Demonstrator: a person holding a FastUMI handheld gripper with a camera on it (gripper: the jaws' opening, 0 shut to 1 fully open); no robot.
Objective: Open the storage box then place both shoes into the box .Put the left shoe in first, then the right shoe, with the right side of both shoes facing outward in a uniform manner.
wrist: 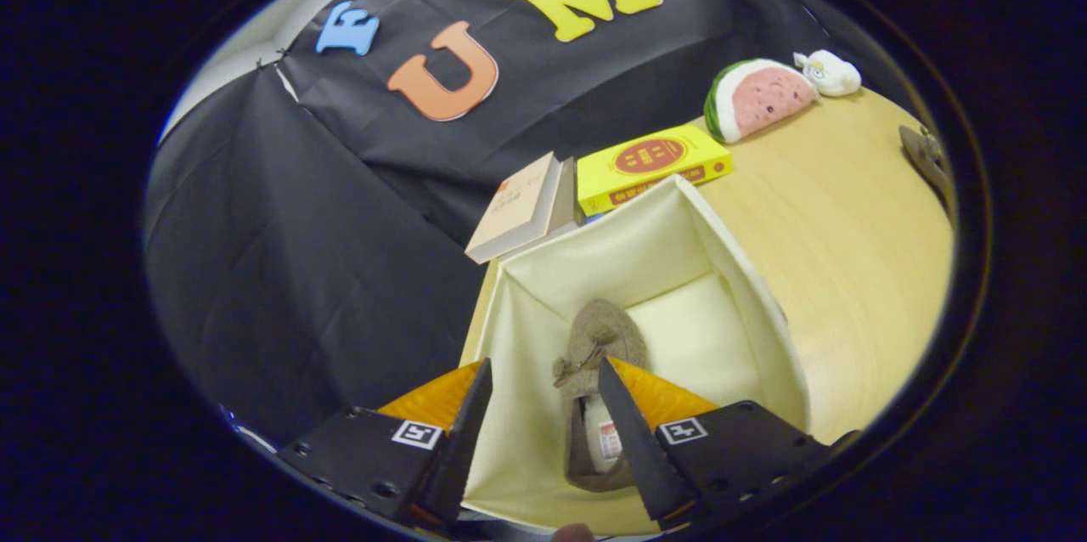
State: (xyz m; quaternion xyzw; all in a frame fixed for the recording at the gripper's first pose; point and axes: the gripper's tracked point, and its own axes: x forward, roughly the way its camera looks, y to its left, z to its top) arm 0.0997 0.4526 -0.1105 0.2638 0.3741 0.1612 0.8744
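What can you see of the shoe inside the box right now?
The shoe is a grey-brown, felt-like slipper with a small bow of the same stuff on its upper. It lies inside the open cream fabric box, along its left half, toe pointing away, opening facing up with a light insole and a small label inside. Its heel end sits between the jaws of the gripper, which stand open; I cannot tell whether either touches it.
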